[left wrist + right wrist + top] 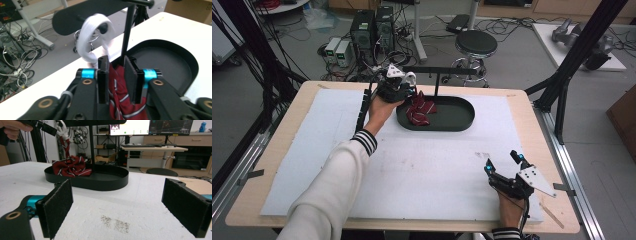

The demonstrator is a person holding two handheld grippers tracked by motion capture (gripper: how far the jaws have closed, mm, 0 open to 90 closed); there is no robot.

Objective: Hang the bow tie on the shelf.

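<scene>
A dark red bow tie with white stripes (418, 111) hangs into the left end of a black oval tray (457, 120). My left gripper (409, 92) is above it, shut on the red cloth (117, 96), with the jaws pressing it from both sides. A white strap loop (86, 42) curls up just beyond the jaws. In the right gripper view the bow (71, 167) rests in the tray (100, 182) while a red strip rises from it to the left gripper (50, 130). My right gripper (503, 161) stands open and holds nothing near the table's front right.
A black T-shaped stand (439, 71) rises from the tray's back edge, its post (127, 35) right beside the left jaws. A white foam sheet (327, 150) covers the table. A patch of dark specks (116, 223) lies before the right gripper. A stool (476, 44) stands behind.
</scene>
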